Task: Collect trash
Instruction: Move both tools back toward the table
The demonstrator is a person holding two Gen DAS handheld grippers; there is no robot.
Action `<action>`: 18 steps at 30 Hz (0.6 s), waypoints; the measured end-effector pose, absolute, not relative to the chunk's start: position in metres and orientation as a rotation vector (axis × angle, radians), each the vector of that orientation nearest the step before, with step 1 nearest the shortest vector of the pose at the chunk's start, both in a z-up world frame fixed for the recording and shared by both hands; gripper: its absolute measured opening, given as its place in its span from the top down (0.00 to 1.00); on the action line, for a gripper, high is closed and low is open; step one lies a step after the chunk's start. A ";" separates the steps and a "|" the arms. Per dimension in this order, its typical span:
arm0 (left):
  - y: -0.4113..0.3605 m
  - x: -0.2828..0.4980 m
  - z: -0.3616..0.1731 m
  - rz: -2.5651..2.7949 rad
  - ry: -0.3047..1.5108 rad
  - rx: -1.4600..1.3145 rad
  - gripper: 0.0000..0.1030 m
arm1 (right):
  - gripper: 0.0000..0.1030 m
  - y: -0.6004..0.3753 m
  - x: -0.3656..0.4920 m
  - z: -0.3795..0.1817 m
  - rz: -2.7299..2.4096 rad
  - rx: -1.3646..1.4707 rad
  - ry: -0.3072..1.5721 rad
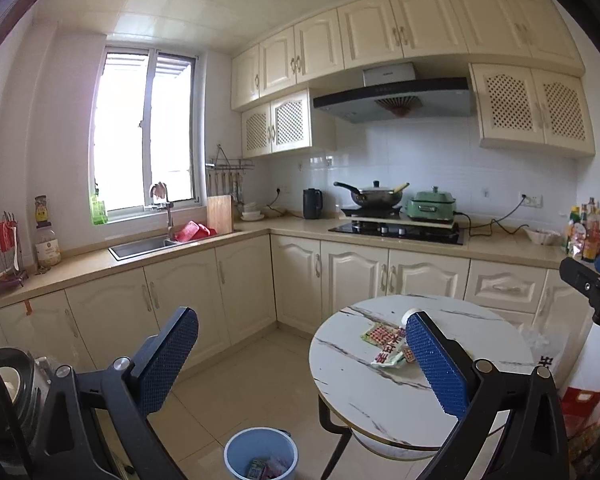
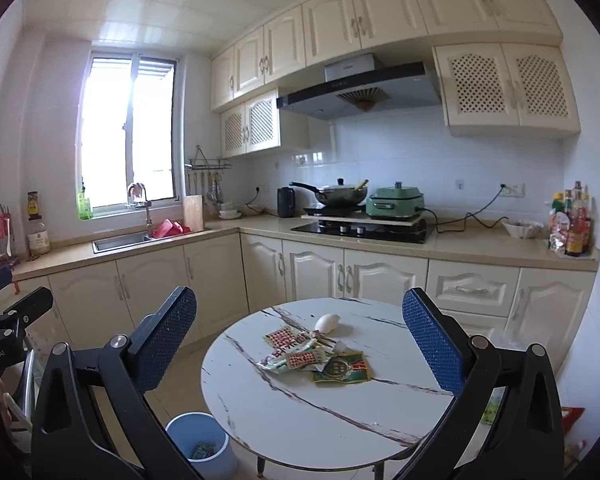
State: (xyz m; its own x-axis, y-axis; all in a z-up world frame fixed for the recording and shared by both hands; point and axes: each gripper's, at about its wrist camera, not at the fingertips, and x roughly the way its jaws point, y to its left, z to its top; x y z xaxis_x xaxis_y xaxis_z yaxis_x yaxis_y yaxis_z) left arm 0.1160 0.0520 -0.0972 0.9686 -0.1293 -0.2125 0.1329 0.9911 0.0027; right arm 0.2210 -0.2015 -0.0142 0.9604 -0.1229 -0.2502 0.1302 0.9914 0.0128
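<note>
Both tools are held up in a cream-cabinet kitchen, facing a round marble-pattern desk (image 2: 300, 408) with a black frame. The left tool (image 1: 300, 364) has its blue-padded fingers spread wide with nothing between them; its right pad hides part of the litter on the desk in the left wrist view. The right tool (image 2: 312, 344) is likewise spread wide and holds nothing, raised above the near edge of the desk.

The trash lies in a loose pile near the middle of the desk: several red-and-green snack wrappers (image 2: 296, 350) overlapping one another, a green-and-gold flattened packet (image 2: 344, 368) touching their right side, and a white egg-shaped object (image 2: 327, 323) just behind them (what it is exactly cannot be told). A small white scrap (image 2: 341, 346) sits between the wrappers and the green packet.

On the tiled floor, beside the desk's left side, stands a light blue waste bin (image 1: 260, 452); a few wrappers already lie at its bottom (image 1: 266, 469).

Behind, the counter carries a sink (image 2: 120, 242), a wok (image 2: 340, 194) on a burner, a green electric pot (image 2: 396, 200) and a black kettle (image 2: 286, 202). Sauce bottles (image 2: 572, 220) crowd the counter's far right end.
</note>
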 end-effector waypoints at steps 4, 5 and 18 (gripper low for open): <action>0.029 0.170 -0.104 -0.167 0.307 0.041 0.01 | 0.00 -0.236 0.255 -0.042 -0.170 0.046 0.336; 0.021 0.183 -0.104 -0.179 0.328 0.048 0.01 | 0.00 -0.245 0.263 -0.051 -0.181 0.052 0.360; -0.076 0.372 -0.139 -0.403 0.588 0.163 0.01 | 0.00 -0.322 0.376 -0.167 -0.223 0.073 0.677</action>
State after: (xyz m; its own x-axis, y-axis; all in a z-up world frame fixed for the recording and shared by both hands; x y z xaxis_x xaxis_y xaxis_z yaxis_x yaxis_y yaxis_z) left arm 0.3719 -0.0755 -0.1385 0.7574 -0.3221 -0.5680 0.4134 0.9098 0.0353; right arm 0.3756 -0.3225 -0.1666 0.7563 -0.1807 -0.6287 0.2283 0.9736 -0.0052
